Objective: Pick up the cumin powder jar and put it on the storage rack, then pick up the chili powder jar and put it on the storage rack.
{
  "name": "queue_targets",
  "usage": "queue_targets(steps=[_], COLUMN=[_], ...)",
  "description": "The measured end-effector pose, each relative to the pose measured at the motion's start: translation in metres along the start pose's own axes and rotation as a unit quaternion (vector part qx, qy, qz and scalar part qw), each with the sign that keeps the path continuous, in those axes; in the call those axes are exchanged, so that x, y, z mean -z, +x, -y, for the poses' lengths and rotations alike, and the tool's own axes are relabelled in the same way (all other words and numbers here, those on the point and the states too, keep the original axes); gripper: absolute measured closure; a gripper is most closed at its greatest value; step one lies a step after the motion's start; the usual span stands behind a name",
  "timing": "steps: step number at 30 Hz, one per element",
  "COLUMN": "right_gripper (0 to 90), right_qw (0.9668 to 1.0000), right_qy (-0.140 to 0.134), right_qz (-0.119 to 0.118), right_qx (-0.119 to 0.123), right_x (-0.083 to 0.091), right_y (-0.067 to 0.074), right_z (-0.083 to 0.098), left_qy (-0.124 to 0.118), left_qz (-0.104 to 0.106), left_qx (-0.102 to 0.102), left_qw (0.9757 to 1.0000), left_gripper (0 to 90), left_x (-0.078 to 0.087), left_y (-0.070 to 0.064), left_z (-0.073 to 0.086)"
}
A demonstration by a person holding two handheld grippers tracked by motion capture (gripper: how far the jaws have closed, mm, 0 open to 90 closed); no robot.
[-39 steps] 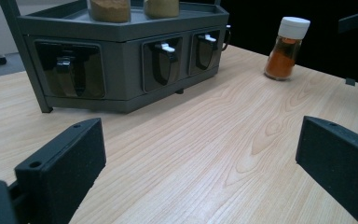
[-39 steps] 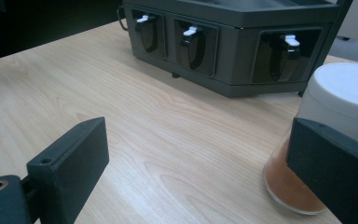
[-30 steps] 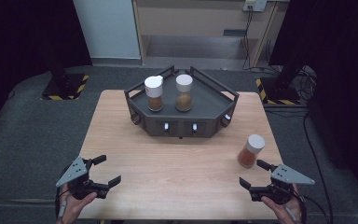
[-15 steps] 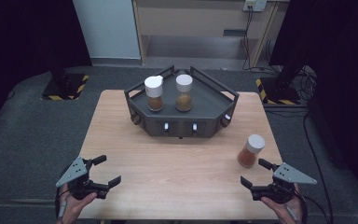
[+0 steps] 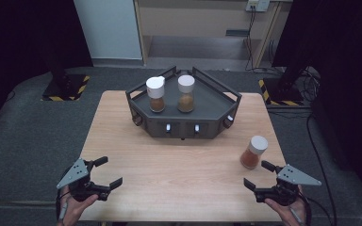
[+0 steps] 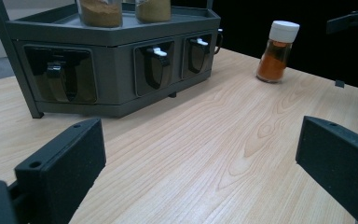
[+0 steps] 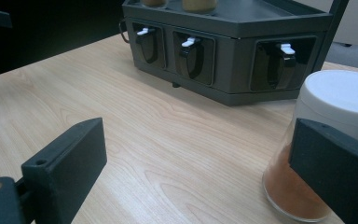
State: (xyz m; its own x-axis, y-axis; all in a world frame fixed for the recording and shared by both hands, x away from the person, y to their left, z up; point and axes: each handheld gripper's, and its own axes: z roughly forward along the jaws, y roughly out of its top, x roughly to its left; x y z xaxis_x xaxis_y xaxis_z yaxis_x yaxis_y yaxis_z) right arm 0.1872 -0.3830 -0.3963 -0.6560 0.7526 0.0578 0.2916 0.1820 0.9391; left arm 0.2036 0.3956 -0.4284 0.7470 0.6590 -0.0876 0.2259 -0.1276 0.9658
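Item: spice jar (image 5: 253, 152), white cap, orange powder, stood upright on desk (image 5: 179, 174) just ahead of right hand-held gripper (image 5: 259, 176), jaws wide and empty. Probably light, rigid, smooth-sided, possibly breakable; best gripped mid-body below cap. Left hand-held gripper (image 5: 109, 172) likewise wide.

Each hand carries a black gripper, the left gripper (image 5: 104, 172) and right gripper (image 5: 259, 174), topped by a grey three-cornered plate. Blocky matt black fingers (image 6: 60, 163) show a small round hole. A dark cable trails from each.
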Motion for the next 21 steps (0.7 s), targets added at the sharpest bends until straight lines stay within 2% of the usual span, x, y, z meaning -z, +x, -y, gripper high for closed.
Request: queue_targets(steps=[21], right_gripper=[5.1], right_qw=[1.0], right_qy=[-0.007], right_qz=[0.002], right_qx=[-0.004], right_x=[0.0038], right_y=[0.0005], right_z=[-0.0007], left_qy=[0.003], left_qz=[0.0], left_qx=[-0.002], left_qw=[1.0], left_gripper=[0.6], left_x=[-0.001], left_y=[0.0], left_z=[-0.0004])
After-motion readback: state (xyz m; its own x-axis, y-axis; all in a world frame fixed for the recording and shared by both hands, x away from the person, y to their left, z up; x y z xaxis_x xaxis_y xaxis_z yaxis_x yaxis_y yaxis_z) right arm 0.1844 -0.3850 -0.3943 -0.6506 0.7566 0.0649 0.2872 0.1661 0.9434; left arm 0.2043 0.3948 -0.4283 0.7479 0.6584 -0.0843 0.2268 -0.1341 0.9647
